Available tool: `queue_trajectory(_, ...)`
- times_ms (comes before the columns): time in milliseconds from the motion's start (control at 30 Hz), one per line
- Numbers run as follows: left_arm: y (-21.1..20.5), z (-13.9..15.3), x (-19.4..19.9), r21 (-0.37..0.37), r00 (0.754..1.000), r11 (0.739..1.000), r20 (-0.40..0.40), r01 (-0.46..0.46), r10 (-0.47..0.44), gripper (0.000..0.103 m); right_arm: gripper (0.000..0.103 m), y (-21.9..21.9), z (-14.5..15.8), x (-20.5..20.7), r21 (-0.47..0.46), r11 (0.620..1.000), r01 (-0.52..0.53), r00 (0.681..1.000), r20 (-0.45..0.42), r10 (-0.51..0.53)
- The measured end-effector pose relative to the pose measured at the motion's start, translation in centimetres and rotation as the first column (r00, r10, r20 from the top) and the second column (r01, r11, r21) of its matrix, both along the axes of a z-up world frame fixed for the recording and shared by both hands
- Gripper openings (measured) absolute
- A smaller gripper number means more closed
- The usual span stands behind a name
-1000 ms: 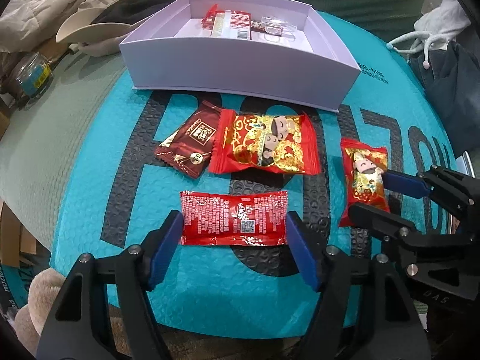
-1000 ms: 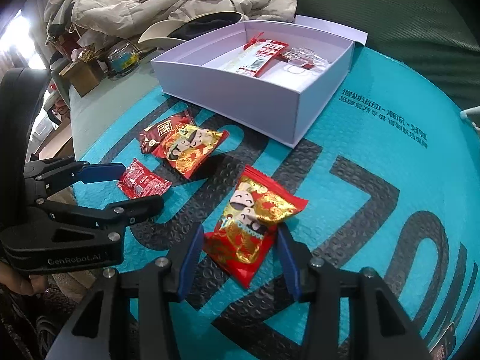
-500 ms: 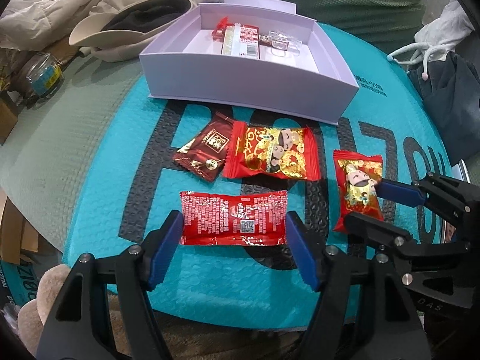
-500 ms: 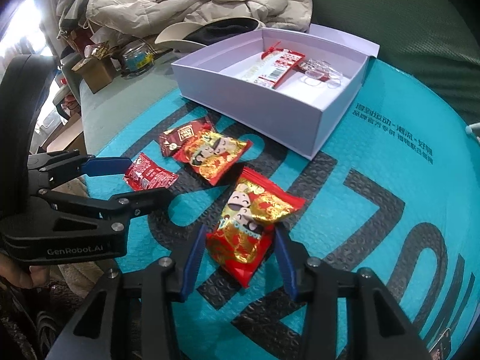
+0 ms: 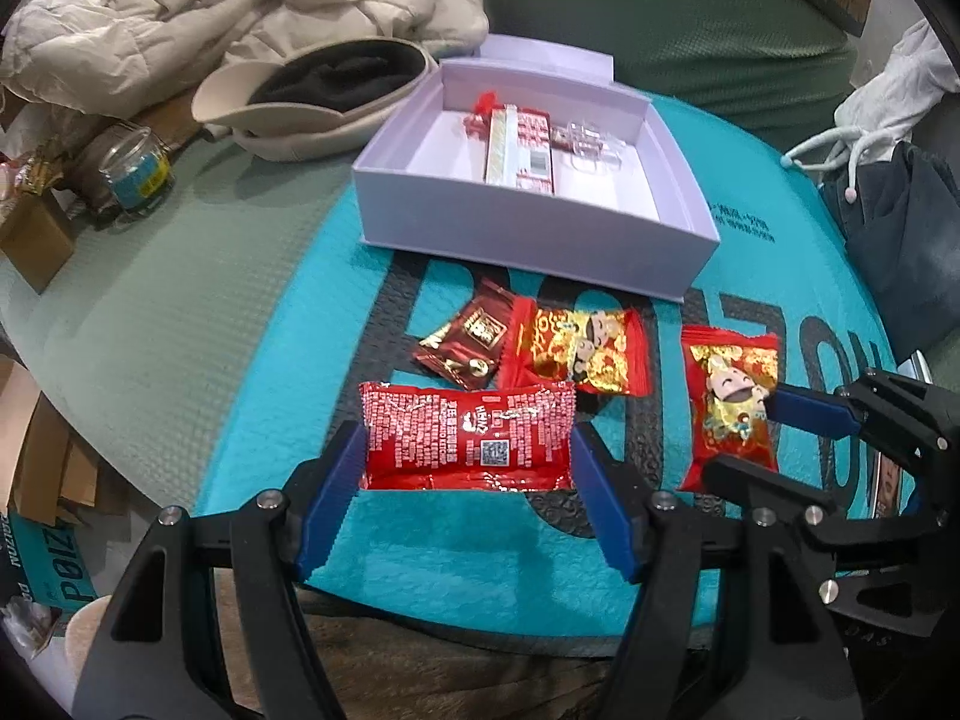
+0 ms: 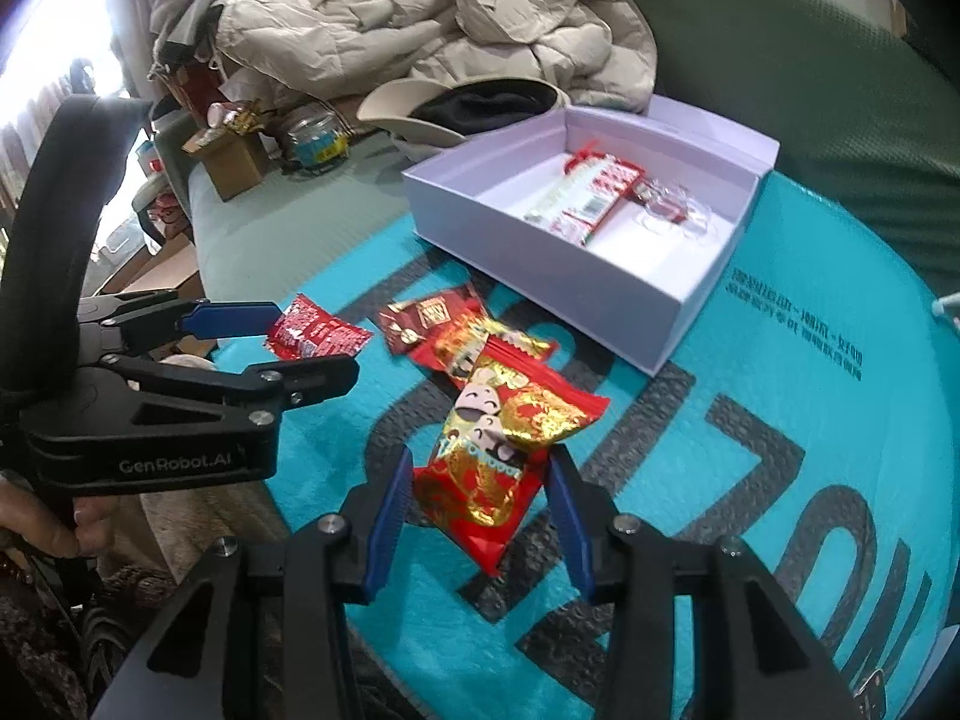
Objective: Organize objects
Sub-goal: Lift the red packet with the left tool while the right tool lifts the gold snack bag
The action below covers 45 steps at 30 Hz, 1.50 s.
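Observation:
My left gripper (image 5: 465, 480) is shut on a flat red snack packet (image 5: 467, 443) and holds it above the teal mat (image 5: 240, 396); it also shows in the right wrist view (image 6: 315, 336). My right gripper (image 6: 480, 498) is shut on a red and gold candy packet (image 6: 501, 450), lifted off the mat; it shows at the right of the left wrist view (image 5: 732, 405). A dark red packet (image 5: 471, 339) and another red and gold packet (image 5: 579, 351) lie on the mat. Behind them stands an open lilac box (image 5: 528, 228) with a red packet (image 5: 519, 144) and clear items (image 5: 585, 141) inside.
A beige cap (image 5: 312, 102), a puffy coat (image 5: 240, 6) and a glass jar (image 5: 129, 171) sit behind and left of the box. Cardboard boxes (image 5: 33, 234) stand at the left edge. Dark cloth and a white drawstring bag (image 5: 888, 96) lie to the right.
Both grippers have risen with their packets off the mat. The views have pulled back, so the box and the two lying packets look farther away.

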<state>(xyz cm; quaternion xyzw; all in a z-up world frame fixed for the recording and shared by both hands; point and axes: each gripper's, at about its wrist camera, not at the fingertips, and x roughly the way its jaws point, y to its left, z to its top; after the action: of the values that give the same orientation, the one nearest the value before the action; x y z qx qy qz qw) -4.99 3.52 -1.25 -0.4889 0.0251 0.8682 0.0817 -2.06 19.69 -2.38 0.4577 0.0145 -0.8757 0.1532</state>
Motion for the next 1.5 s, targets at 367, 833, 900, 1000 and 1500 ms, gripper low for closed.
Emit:
queue_trajectory(367, -1.1, 3.9, 0.8, 0.011, 0.996, 1.000, -0.086, -0.011, 0.012, 0.068, 0.046, -1.4, 3.8, 1.0, 0.010, 0.999, -0.044, 0.994, -0.095, 0.045)
queue_trajectory(833, -1.0, 7.8, 0.4, 0.006, 0.989, 1.000, -0.151, 0.000, 0.000, 0.068, 0.046, -2.1, 8.4, 0.9, 0.013, 0.996, -0.089, 0.977, -0.194, 0.090)
queue_trajectory(900, -0.8, 8.3, 0.2, -0.007, 0.987, 1.000, -0.161, 0.009, -0.010, 0.068, 0.046, -2.2, 8.8, 0.8, 0.015, 0.996, -0.090, 0.975, -0.205, 0.091)
queue_trajectory(1000, -0.6, 8.8, -0.4, -0.008, 0.986, 1.000, -0.165, 0.016, -0.018, 0.068, 0.046, -2.1, 9.3, 0.4, 0.015, 0.996, -0.093, 0.972, -0.215, 0.094)
queue_trajectory(1500, 0.0, 9.7, -4.9, 0.020, 0.986, 0.999, -0.164, 0.035, -0.031, 0.068, 0.046, -0.4, 10.7, -2.8, 0.006, 0.997, -0.076, 0.968, -0.240, 0.075)
